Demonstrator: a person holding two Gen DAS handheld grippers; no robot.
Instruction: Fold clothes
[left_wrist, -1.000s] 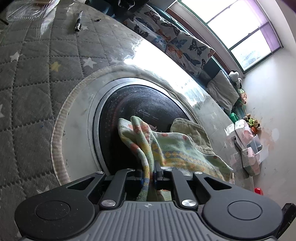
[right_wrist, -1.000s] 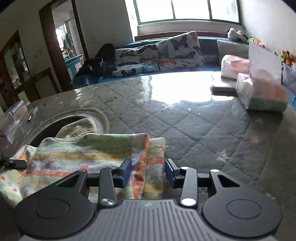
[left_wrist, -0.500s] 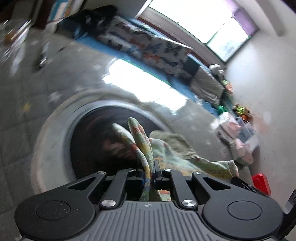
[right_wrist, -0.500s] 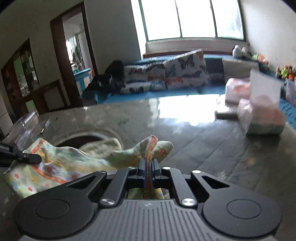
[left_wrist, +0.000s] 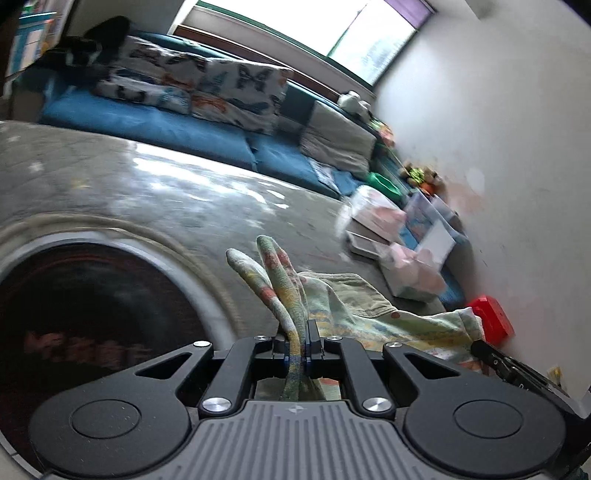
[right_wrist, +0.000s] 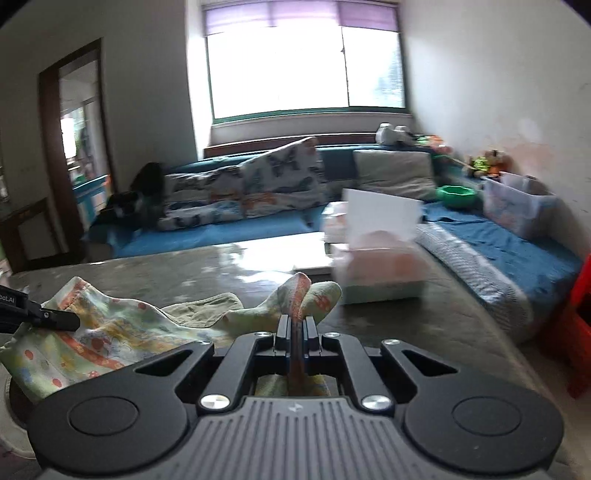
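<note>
window (right_wrist: 306, 66) bright | blue sofa (right_wrist: 221, 230), butterfly cushions (right_wrist: 273, 173) | white walls (right_wrist: 491, 74)

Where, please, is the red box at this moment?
In the left wrist view the red box sits at the right, against the wall, just beyond the patterned cloth.

Open quilted tabletop (right_wrist: 207, 273) ahead; tissue packs (right_wrist: 380, 269) crowding its far right edge.

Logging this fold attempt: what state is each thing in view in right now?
Left tool: shut on the patterned cloth.
Right tool: shut on the patterned cloth.
Patterned cloth: bunched, pinched at two spots, slung between the tools.
Olive garment: crumpled behind the cloth.
Window blind: mostly raised.
</note>
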